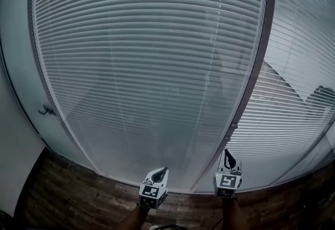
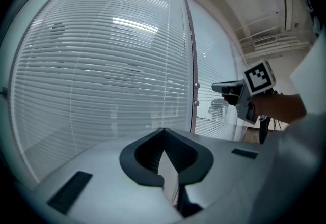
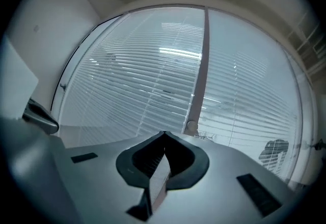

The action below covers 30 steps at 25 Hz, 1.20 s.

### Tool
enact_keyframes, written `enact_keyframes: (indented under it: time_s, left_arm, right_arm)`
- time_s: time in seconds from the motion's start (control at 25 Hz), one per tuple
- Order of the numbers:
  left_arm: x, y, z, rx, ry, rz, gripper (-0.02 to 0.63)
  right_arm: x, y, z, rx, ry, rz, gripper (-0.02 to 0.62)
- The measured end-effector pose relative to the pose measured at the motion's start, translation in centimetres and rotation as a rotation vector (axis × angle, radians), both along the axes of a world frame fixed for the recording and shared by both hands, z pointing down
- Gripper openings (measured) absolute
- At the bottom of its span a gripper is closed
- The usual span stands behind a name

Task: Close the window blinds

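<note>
Fingers (image 3: 175, 161) closed, empty, on your left gripper (image 1: 163, 171) and right gripper (image 1: 226, 153); the knob (image 3: 191, 127) on the upright post (image 3: 200, 75) lies just ahead of the right.

The blinds (image 1: 152, 67) run past the head view's top edge. The left forearm (image 1: 135, 219) and right forearm (image 1: 229, 214) are cut off at its bottom. The fitting (image 1: 47, 111) beside the window is too small to identify.

White slatted window blinds (image 1: 152, 61), fully lowered, slats tilted near shut, 2 panes w/ dark mullion between
</note>
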<state>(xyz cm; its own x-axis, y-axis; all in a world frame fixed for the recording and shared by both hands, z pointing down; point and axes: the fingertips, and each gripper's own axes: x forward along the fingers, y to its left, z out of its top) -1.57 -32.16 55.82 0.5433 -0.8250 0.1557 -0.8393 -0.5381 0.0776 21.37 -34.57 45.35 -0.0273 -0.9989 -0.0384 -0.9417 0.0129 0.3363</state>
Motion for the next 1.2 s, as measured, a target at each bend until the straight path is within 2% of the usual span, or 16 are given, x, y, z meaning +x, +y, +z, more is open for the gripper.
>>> enact_keyframes:
  time_s: [0.24,0.4,0.48,0.72,0.8,1.0,1.2]
  left_arm:
    - [-2.0,0.6,0.1,-0.003,-0.005,0.013,-0.005]
    - [-2.8,0.7,0.1,-0.004,-0.008,0.021,-0.005]
    - [-2.9,1.0,0.6,-0.021,-0.004,0.032,-0.005]
    - [-3.6,2.5,-1.4,-0.033,0.052,0.045,-0.005]
    - [-3.3,2.9,-1.8,-0.018,0.045,0.051,-0.005]
    - [-3.0,4.4,-2.5,0.009,0.061,0.047,-0.005]
    - [-2.3,6.6,-3.2,0.033,0.043,0.037,-0.005]
  right_arm:
    - [-3.1,3.4,3.0,-0.051,-0.152,0.02,0.003]
    - [-4.6,4.7,5.5,-0.105,-0.137,0.026,0.003]
    - [-5.0,5.6,6.2,-0.116,-0.16,0.029,0.003]
    - [-6.9,7.9,6.9,-0.156,-0.185,0.039,0.003]
    - [-7.7,8.6,6.4,-0.151,-0.192,0.019,0.003]
    - [-9.5,9.9,5.5,-0.162,-0.298,-0.063,0.003]
    - [-9.4,12.1,6.4,-0.176,-0.279,-0.074,0.003]
